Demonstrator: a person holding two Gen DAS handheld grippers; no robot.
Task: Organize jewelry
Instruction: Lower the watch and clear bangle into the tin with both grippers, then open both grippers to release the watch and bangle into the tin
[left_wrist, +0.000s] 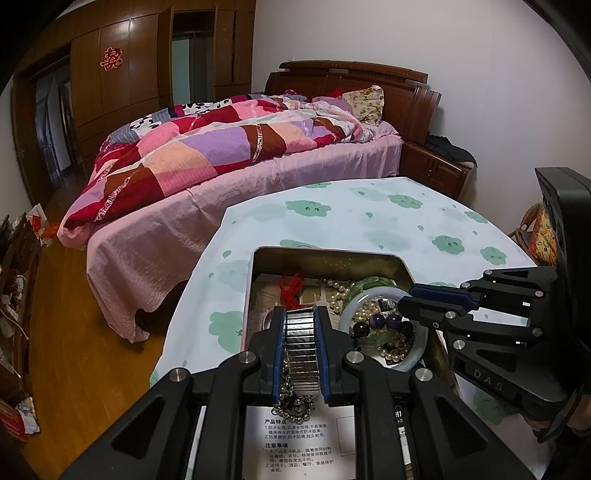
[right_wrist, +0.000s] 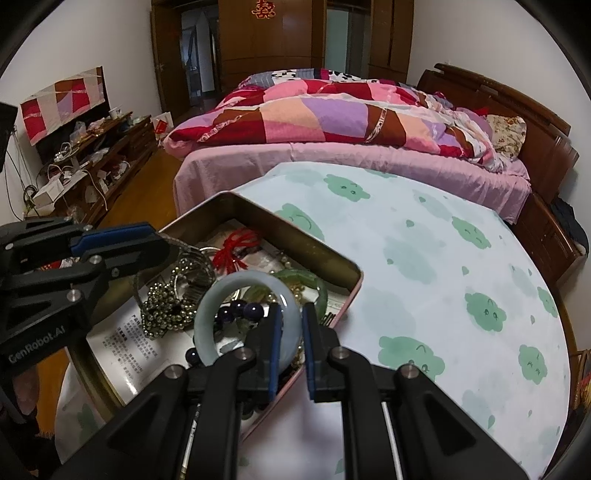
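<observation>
Two pieces gripped over the tin.
Metal watchband clamped by left tool; pale bangle pinched by right tool.

Beyond my worktop, covered in a pale cloth printed with green clouds, I see a bed with a pink sheet and a rumpled patchwork quilt. A floral pillow leans on the dark wooden headboard. A brown wardrobe carries a red paper ornament. A cluttered low cabinet lines the wall.
</observation>
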